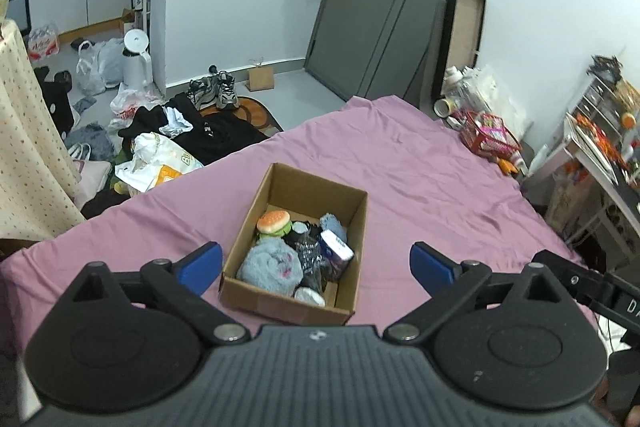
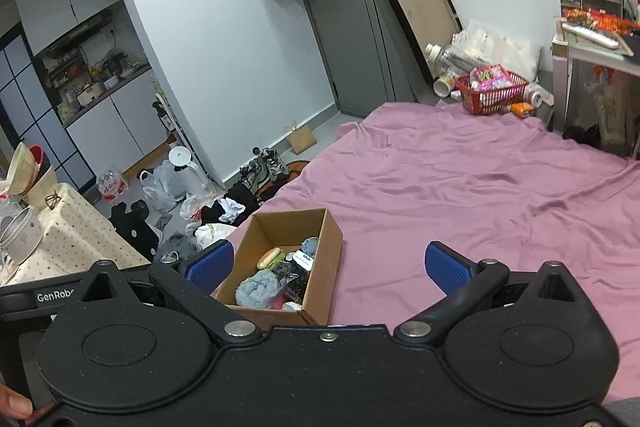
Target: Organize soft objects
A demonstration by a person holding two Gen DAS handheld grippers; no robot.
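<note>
- The scene is being carried by a bed under a pink sheet [image 1: 420,179], which is filling most of both views, with floor clutter lying beyond its far edge.
- A cardboard box [image 1: 288,301] is being supported by the sheet near the bed's near-left part; its long axis is running away from the cameras, slightly slanted.
- The soft objects are being held inside that box: a blue-grey fluffy bundle [image 1: 271,265] at the near end, a plush hamburger [image 1: 273,222] towards the far left, dark wrapped items between them.
- The left gripper [image 1: 316,265] is being held above and just short of the box, jaws spread wide and gripping nothing; the box is lying straight ahead between them.
- The right gripper [image 2: 330,269] is likewise being held with jaws wide apart and empty; the box [image 2: 320,267] is lying ahead and to its left.
- The left gripper is being judged the nearer and better aligned for reaching in; the fluffy bundle [image 2: 257,291] is the closest item.
</note>
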